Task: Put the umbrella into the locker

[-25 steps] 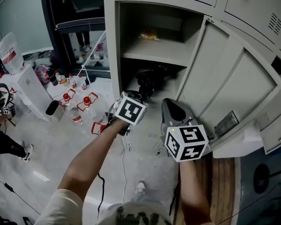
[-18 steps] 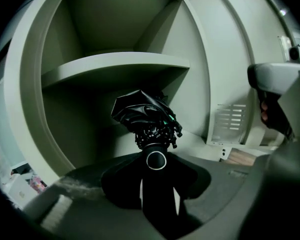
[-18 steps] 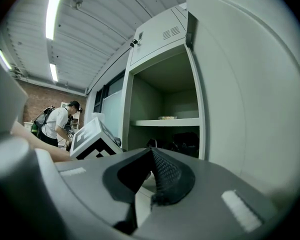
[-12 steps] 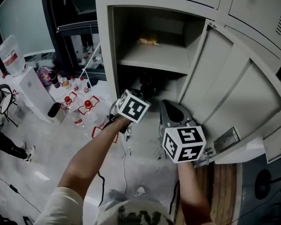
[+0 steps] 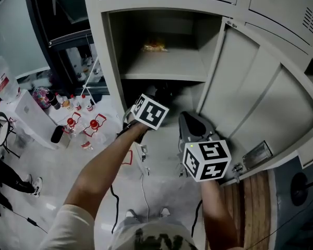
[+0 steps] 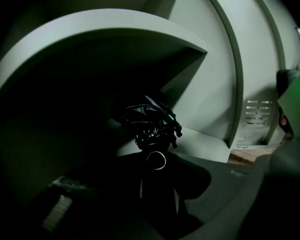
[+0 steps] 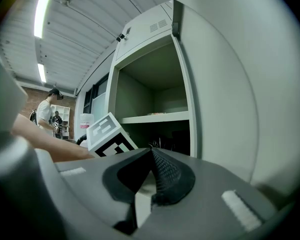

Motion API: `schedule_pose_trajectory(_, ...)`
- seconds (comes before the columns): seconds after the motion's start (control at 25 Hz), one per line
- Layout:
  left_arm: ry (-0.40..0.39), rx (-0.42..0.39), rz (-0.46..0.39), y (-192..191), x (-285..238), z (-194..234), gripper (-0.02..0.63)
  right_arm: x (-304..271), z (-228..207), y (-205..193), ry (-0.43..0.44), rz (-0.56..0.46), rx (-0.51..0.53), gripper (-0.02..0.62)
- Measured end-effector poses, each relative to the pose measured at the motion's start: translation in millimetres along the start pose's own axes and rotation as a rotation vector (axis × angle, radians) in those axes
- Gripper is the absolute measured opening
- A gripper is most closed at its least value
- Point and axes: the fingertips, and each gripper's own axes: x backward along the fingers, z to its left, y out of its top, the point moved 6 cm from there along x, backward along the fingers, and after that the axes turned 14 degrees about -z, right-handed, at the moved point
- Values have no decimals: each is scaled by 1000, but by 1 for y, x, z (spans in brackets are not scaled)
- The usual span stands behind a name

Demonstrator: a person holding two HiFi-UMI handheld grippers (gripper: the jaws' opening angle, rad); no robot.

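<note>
The black folded umbrella (image 6: 151, 121) is gripped by my left gripper (image 6: 156, 176), which is shut on its shaft; the bunched canopy and a metal ring stick out past the jaws. In the head view the left gripper (image 5: 155, 102) reaches into the dark lower compartment of the grey locker (image 5: 107, 61), under the shelf (image 5: 164, 66), and the umbrella (image 5: 164, 92) is mostly lost in shadow. My right gripper (image 5: 187, 117) hangs just outside, beside the open door (image 5: 250, 103). In the right gripper view the right gripper (image 7: 151, 151) is shut on nothing.
A small yellowish packet (image 5: 154, 47) lies on the upper shelf. On the floor to the left stand several red-capped bottles (image 5: 70, 123) and a white box (image 5: 34, 111). A cable (image 5: 143, 178) trails below. A wooden panel (image 5: 250, 202) lies under the door. A person (image 7: 45, 111) stands far off.
My left gripper has pushed the umbrella further into the locker's lower compartment. The right gripper has drifted slightly beside the door, still shut.
</note>
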Motion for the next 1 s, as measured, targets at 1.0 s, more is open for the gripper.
schedule_pose_trajectory(1.0, 96, -208, 148, -3, -72, 30, 153, -10, -9, -8, -25, 20, 8, -6)
